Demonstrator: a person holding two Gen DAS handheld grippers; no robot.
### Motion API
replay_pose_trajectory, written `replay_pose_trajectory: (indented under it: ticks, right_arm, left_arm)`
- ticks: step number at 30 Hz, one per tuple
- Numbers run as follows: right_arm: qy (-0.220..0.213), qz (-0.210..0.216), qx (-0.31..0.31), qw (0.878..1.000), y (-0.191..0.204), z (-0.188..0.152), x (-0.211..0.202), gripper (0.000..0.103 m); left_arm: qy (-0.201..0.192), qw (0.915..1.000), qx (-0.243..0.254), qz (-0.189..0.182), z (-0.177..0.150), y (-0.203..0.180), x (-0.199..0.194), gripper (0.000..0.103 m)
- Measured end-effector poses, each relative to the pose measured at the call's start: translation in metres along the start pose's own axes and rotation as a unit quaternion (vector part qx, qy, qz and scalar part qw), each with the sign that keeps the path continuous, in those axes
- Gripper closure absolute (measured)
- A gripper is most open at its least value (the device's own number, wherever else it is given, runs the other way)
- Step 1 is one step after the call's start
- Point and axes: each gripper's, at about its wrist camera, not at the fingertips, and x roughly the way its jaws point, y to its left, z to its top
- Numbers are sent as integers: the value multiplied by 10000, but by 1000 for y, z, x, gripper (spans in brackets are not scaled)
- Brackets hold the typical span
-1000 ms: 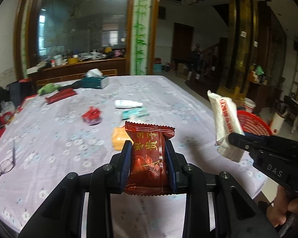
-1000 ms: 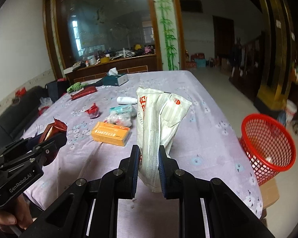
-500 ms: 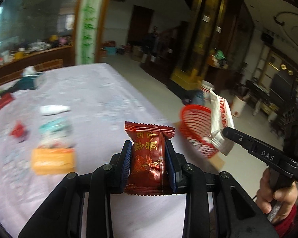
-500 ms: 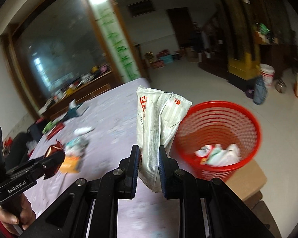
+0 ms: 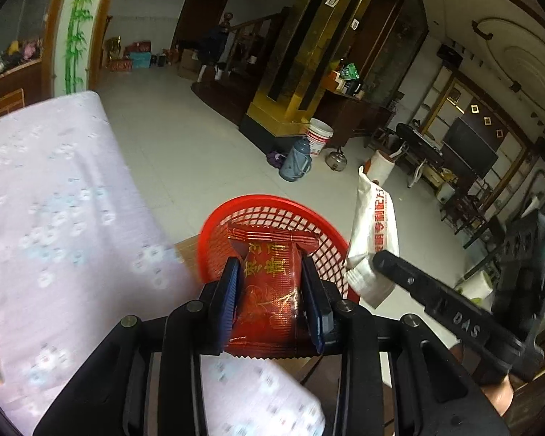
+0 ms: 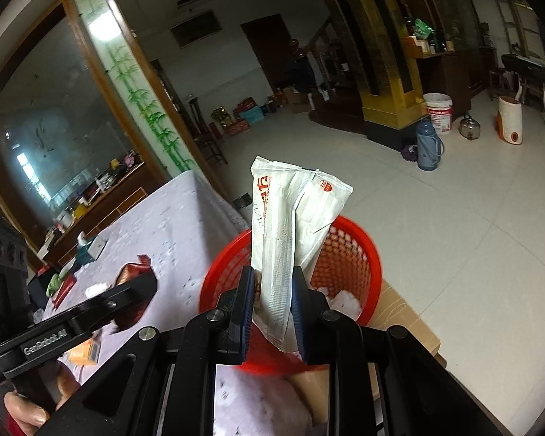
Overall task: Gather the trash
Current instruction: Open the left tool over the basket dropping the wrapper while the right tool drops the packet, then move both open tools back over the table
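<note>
Since both grippers have been swung from over the table (image 5: 54,200) to the red basket (image 5: 330,236), the red wrapper (image 5: 269,290) clamped in the left gripper (image 5: 270,299) and the white packet (image 6: 290,225) clamped in the right gripper (image 6: 272,309) are probably ready to be dropped in

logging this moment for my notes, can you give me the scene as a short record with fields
left gripper: shut on the red snack wrapper, held upright in line with the basket
right gripper: shut on the white packet, held upright in front of the basket
basket: red mesh, on a cardboard box beside the table
basket contents: some pale trash already inside
table: flowered cloth, several items on it
</note>
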Motion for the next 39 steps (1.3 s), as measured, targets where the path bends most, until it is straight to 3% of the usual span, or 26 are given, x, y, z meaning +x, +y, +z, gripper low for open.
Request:
replay_pose_trajectory:
  ticks: [3, 4, 5, 9, 14, 25, 31, 37, 39]
  right_arm:
    - [59, -94, 5, 9999, -3, 10, 12, 81]
    - [97, -145, -5, 9998, -4, 12, 17, 76]
    - [110, -176, -9, 9998, -5, 14, 21, 71]
    - [29, -212, -54, 9998, -2, 13, 19, 70]
    - [114, 42, -206, 9997, 18, 4, 15, 68]
    - [735, 979, -1064, 9868, 125, -43, 28, 63]
    - [1030, 1291, -1421, 9760, 175, -70, 37, 62]
    - [1206, 1405, -1680, 9682, 202, -86, 41, 60]
    - [1235, 1425, -1743, 9665, 208, -90, 43, 60]
  left_arm:
    - [42, 10000, -28, -60, 9, -4, 18, 66]
    - [70, 9999, -77, -45, 12, -3, 23, 52]
    - [43, 9999, -126, -41, 12, -2, 23, 47]
    - [-68, 9999, -95, -20, 9, 6, 10, 47]
    - [-168, 9992, -251, 258, -8, 34, -27, 47]
    - [-309, 9919, -448, 1148, -66, 106, -120, 45]
    - [-313, 9830, -665, 1681, -87, 178, -175, 36]
    - [-179, 9755, -1153, 1865, -89, 263, -194, 35]
    - [-125, 9763, -1351, 1687, -89, 289, -193, 35]
